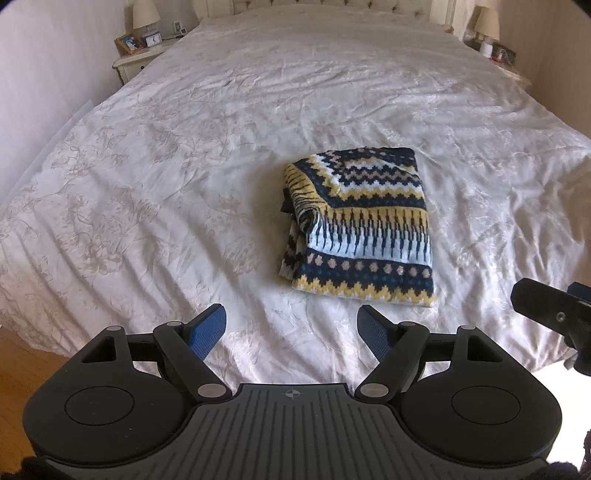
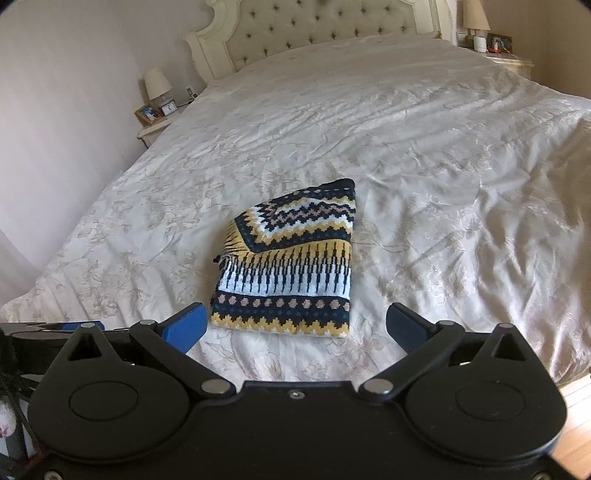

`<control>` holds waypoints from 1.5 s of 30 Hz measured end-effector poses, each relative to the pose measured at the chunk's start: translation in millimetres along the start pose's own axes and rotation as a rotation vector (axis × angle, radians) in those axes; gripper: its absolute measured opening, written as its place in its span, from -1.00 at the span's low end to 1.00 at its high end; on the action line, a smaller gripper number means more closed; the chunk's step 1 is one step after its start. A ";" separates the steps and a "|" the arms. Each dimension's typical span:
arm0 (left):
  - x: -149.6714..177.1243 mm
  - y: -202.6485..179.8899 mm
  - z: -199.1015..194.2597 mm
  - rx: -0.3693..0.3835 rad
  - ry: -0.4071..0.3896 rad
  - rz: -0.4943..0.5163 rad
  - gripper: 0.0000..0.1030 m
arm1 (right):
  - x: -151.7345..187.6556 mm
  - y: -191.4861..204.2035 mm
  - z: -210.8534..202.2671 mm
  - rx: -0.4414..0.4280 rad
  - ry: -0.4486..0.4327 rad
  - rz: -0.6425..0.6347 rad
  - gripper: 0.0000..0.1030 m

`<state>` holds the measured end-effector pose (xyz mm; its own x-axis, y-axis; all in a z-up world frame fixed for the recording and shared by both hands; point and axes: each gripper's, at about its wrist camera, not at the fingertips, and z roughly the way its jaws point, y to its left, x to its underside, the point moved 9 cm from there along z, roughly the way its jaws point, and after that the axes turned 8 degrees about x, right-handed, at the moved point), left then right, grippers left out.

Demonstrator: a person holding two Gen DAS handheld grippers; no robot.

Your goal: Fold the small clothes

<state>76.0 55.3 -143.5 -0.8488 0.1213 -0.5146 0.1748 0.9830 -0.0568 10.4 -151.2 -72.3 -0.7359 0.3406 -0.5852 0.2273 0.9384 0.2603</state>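
Observation:
A knitted sweater (image 1: pixel 360 225) in navy, yellow, white and pale blue bands lies folded into a compact rectangle on the bed (image 1: pixel 184 147). It also shows in the right wrist view (image 2: pixel 290 258). My left gripper (image 1: pixel 291 325) is open and empty, hovering just short of the sweater's near edge and to its left. My right gripper (image 2: pixel 295 325) is open and empty, just in front of the sweater's near edge. Part of the right gripper shows at the right edge of the left wrist view (image 1: pixel 554 310).
The bed has a wrinkled cream floral cover (image 2: pixel 443 166) and a tufted headboard (image 2: pixel 317 33). Nightstands with lamps stand at both sides of the headboard (image 1: pixel 140 48) (image 2: pixel 495 40). Wooden floor shows at the bed's foot (image 1: pixel 22 354).

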 end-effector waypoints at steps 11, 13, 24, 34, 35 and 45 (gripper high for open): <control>1.9 -8.6 -6.0 0.008 0.002 0.021 0.50 | 3.6 -10.1 -5.1 0.046 0.012 0.009 0.99; 1.4 -10.3 -6.0 0.006 0.000 0.028 0.50 | 2.9 -12.2 -5.2 0.047 0.011 0.019 0.99; -1.2 -15.5 -6.0 0.006 0.000 0.044 0.50 | 1.3 -18.4 -2.4 0.056 0.013 0.034 0.99; -1.6 -9.0 -2.5 0.002 0.011 0.047 0.50 | -0.6 -12.1 2.1 0.113 0.027 -0.003 0.99; -2.1 -9.2 -2.5 -0.001 0.011 0.049 0.50 | -0.8 -13.0 3.0 0.128 0.032 -0.005 0.99; -3.0 -3.7 -0.3 -0.001 0.013 0.053 0.50 | -4.5 -14.5 6.6 0.134 0.035 -0.009 0.99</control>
<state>77.8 51.4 -141.5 -0.8448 0.1746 -0.5057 0.2187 0.9754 -0.0286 14.6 -165.9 -78.5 -0.7599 0.3318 -0.5590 0.3021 0.9417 0.1483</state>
